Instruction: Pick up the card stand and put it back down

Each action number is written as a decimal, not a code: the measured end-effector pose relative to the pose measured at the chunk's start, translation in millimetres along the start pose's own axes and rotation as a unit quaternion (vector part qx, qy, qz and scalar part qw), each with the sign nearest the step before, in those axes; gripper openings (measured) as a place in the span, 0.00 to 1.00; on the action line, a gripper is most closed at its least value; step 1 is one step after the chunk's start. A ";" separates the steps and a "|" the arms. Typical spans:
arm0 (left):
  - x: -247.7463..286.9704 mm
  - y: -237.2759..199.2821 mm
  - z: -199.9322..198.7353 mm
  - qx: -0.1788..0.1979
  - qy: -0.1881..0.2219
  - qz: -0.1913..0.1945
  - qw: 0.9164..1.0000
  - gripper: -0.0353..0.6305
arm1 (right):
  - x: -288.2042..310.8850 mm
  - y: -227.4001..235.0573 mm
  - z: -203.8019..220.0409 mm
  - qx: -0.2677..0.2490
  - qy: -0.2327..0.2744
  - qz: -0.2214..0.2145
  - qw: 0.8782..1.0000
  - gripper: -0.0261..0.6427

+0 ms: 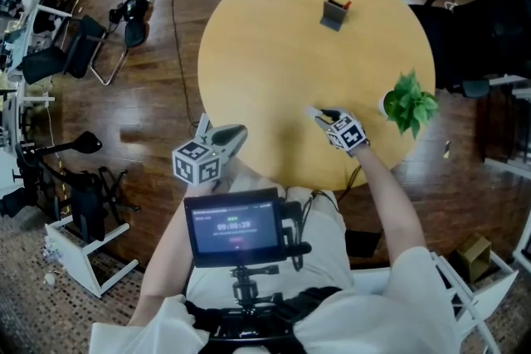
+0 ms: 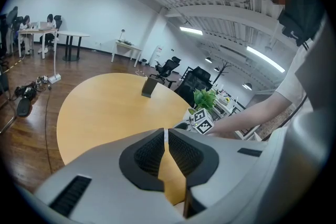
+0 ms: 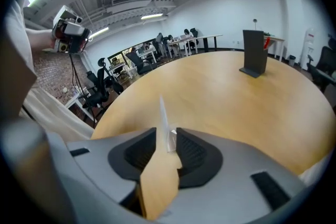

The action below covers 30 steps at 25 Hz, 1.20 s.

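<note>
Round yellow counter (image 1: 265,54) in an open office: the dark card stand (image 3: 254,52) sits upright on its far side, well apart from both tongs. Right tongs (image 3: 167,136) are released and empty. Left tongs (image 2: 164,134) are clenched on nothing. I judge the stand light, rigid and easily tipped, so I'd pinch its flat upright panel across the faces, low down.
</note>
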State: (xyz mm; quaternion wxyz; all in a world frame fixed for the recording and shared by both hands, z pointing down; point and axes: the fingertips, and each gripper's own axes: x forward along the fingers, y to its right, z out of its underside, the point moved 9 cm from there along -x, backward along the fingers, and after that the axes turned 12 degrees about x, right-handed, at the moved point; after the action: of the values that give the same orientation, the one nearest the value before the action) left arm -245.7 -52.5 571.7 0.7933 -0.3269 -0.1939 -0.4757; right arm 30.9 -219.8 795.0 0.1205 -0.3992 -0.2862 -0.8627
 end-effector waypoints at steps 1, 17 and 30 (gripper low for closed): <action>-0.9 0.5 -0.2 0.000 0.002 0.000 1.000 0.09 | -2.7 1.4 -1.4 0.019 0.013 0.002 1.000 0.29; -0.9 -2.5 -14.9 0.027 0.044 0.024 0.998 0.09 | -144.0 -19.3 -23.6 0.308 0.357 0.110 0.875 0.30; -65.4 -45.9 -5.6 0.042 0.093 0.083 0.991 0.09 | -176.0 -118.7 -23.7 0.265 0.392 0.157 0.867 0.26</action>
State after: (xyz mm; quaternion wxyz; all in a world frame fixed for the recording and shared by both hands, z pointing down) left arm -317.0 -30.6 542.6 0.8578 -0.2622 -0.1110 -0.4280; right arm 79.2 -141.6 602.2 0.4577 -0.0203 -0.3670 -0.8096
